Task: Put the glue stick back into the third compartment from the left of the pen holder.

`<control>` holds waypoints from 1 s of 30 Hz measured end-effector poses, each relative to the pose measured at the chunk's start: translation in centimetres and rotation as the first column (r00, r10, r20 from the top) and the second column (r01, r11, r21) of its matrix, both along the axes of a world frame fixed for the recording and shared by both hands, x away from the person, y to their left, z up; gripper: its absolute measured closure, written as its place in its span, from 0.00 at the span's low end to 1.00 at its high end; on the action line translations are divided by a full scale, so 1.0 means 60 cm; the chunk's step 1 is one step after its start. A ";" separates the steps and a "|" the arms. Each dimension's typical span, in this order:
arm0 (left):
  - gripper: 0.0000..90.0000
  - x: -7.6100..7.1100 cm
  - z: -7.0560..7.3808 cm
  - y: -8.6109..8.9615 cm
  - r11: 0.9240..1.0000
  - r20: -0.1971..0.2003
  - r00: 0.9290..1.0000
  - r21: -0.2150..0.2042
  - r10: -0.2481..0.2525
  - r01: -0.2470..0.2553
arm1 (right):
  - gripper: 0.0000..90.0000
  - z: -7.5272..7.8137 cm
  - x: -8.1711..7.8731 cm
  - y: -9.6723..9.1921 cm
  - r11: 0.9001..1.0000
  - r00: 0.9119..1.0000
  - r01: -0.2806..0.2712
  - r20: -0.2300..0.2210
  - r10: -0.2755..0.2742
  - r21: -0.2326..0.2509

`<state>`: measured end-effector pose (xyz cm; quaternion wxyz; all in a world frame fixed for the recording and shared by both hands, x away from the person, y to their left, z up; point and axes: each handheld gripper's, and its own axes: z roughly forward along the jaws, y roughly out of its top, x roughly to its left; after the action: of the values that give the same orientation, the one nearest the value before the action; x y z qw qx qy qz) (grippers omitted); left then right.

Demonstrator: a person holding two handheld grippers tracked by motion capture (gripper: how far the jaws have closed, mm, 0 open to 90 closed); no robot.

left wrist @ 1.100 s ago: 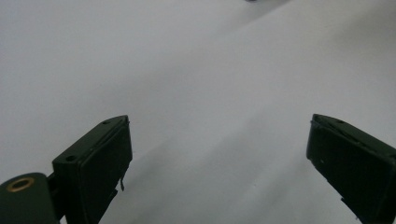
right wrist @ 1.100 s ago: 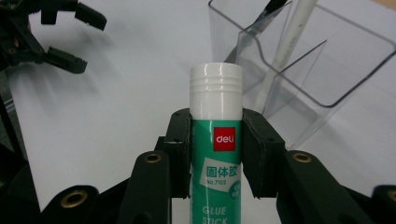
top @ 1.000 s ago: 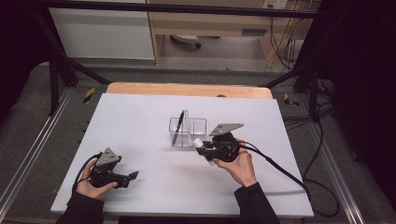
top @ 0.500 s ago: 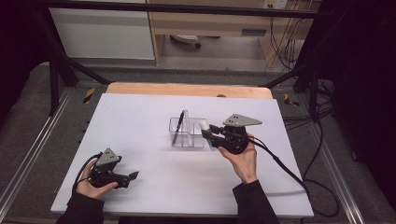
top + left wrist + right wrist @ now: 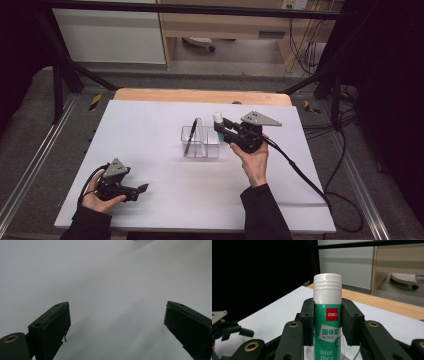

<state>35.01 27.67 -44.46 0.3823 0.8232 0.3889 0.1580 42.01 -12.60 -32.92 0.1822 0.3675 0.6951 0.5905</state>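
Two grippers work a white surface (image 5: 165,200): the right gripper (image 5: 221,128) clamps its jaws on an upright glue stick (image 5: 327,315) just above a clear organizer (image 5: 201,141), likely lowering it into a compartment next, while the left gripper (image 5: 141,188) rests with jaws spread, empty.

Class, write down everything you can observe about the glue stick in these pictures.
The glue stick is a cylinder with a green label body and a white ribbed screw cap, plastic by the look. A red "deli" logo and the words "GLUE STICK" show on it. It stands upright, cap closed, clamped between the two black pads of the right gripper. In the high view it is held above the clear organiser on the white table.
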 end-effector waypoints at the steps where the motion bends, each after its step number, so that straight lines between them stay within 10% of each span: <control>1: 0.07 0.000 0.000 0.000 1.000 0.000 1.000 -0.001 0.001 -0.001 | 0.73 0.001 0.003 0.003 1.000 1.000 0.004 0.005 -0.004 0.006; 30: 0.07 0.000 0.000 0.000 1.000 0.000 1.000 -0.001 0.000 0.000 | 0.73 -0.056 0.074 0.041 0.998 0.998 0.051 0.046 -0.053 0.047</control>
<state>35.02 27.69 -44.48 0.3826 0.8230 0.3891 0.1580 46.42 -10.15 -36.26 0.2055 0.3753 0.6669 0.6100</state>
